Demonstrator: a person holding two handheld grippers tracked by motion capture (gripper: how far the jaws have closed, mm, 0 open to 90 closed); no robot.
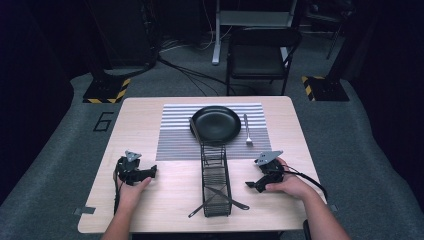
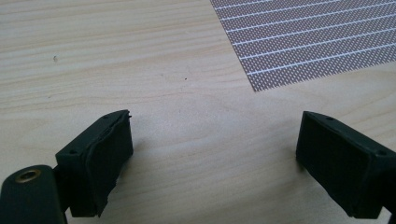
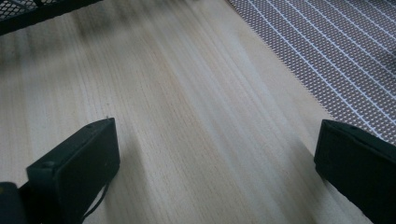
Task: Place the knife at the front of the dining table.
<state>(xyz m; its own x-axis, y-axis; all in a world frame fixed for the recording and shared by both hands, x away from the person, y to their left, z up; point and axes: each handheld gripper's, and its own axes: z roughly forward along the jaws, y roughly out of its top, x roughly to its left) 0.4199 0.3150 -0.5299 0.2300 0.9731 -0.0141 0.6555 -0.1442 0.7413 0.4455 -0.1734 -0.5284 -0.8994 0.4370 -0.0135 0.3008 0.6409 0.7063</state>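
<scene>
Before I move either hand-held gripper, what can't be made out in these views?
- Utensils in the wire caddy, high view: too small and dark to tell their kind.
- Caddy in the right gripper view: cut off by the top edge, blurred.
- Plate contents, high view: too dark.

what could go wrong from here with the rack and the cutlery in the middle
The wire rack stands narrow and tall between both open grippers, left gripper and right gripper; a sideways bump might tip it. The utensils crossed through its near end stick out and could snag a jaw. Its far end sits against the black plate.
</scene>
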